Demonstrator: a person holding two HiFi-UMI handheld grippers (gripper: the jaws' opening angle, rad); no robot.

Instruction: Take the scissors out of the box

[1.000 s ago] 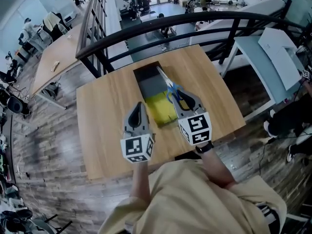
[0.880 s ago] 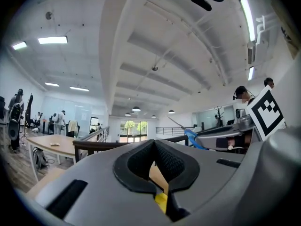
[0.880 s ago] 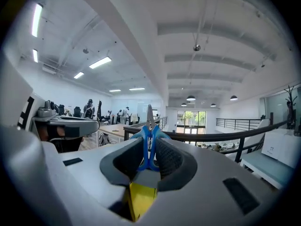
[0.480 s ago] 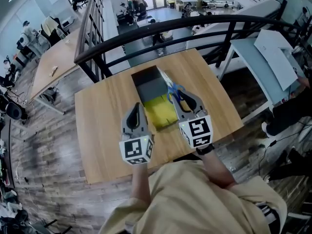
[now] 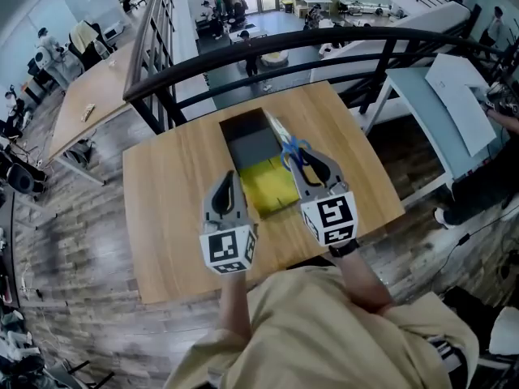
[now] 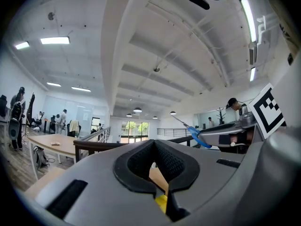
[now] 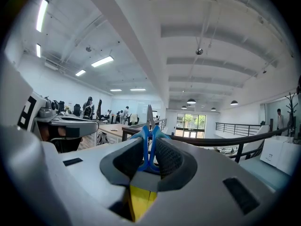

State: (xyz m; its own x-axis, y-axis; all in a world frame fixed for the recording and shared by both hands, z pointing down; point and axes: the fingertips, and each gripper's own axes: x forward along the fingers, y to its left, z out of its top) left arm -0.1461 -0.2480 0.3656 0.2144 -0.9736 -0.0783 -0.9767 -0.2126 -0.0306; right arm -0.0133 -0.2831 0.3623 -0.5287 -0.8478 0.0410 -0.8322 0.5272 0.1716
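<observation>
1. Object. The scissors [image 5: 290, 146] have blue plastic handle loops and a slim pair of metal blades. The blades lie together and point toward 11 o'clock in the head view.

2. Location. They are held in the air at the 3 o'clock rim of the open box [image 5: 253, 146] and appear clear of its walls. A yellow item [image 5: 272, 186], which cannot be identified, fills the box's near half.

3. Handling estimate. The scissors are probably light and stiff. The smooth loops may slide or swivel between the pads. The blade tips are sharp, and the pivot lets the blades swing apart if only one loop is held.

4. Grasp point. Take both loops together, close to the pivot.

5. Right tongs [image 5: 306, 162]. They pinch the blue loops edge-on between the ribbed pads, with the blades projecting straight ahead at 12 o'clock in the right gripper view [image 7: 149, 149].

6. Left tongs [image 5: 229, 178]. They are pressed together at the tips with nothing between them [image 6: 154, 145]. They hang over the surface [image 5: 174, 193] at the box's 7 o'clock corner, well apart from the scissors.
</observation>
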